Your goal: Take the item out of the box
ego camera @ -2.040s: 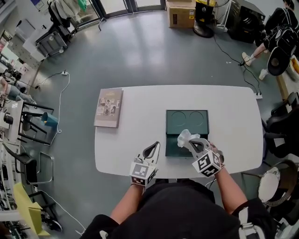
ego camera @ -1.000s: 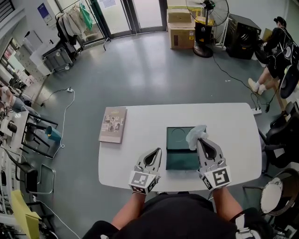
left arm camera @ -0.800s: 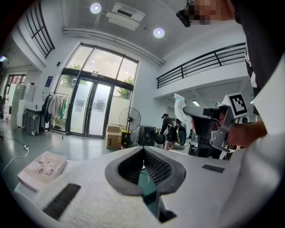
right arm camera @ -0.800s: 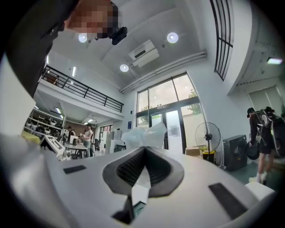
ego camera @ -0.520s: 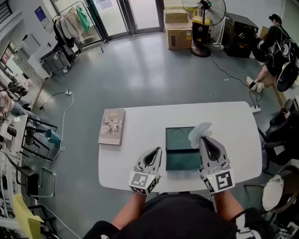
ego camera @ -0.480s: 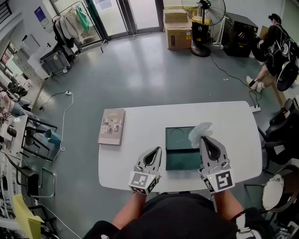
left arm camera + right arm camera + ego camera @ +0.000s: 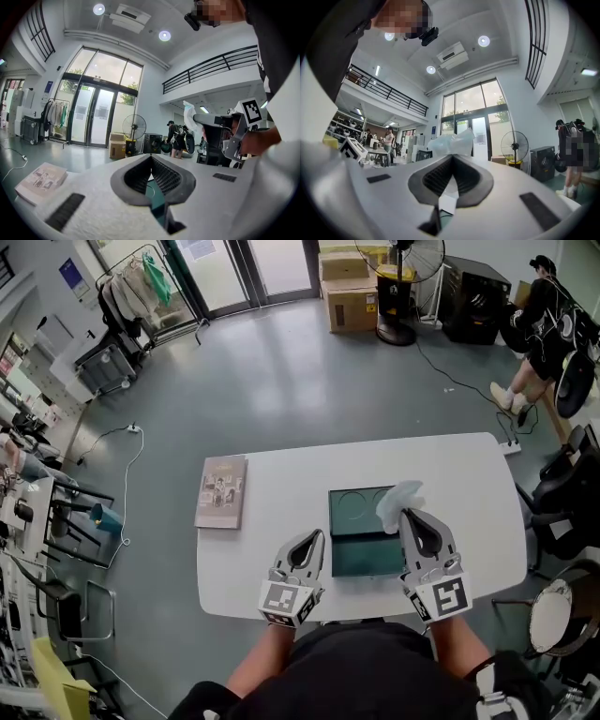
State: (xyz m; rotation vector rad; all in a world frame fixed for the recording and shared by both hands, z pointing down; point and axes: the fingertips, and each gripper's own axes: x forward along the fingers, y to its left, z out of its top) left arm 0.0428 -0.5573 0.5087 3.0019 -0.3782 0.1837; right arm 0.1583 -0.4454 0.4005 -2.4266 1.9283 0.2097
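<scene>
A dark green box lies open on the white table, its lid showing two round recesses. My right gripper is shut on a crumpled pale plastic packet, held up over the box's right edge. In the right gripper view the packet sticks out past the closed tips of that gripper. My left gripper hovers just left of the box, shut and empty. In the left gripper view its tips meet, with the green box showing behind them.
A book lies at the table's left end. A person stands on the grey floor at the far right, near a fan and cardboard boxes. Chairs stand right of the table.
The right gripper has lifted the packet from the front of the box and now holds it higher, over the box's right side. The left gripper has stayed put.
</scene>
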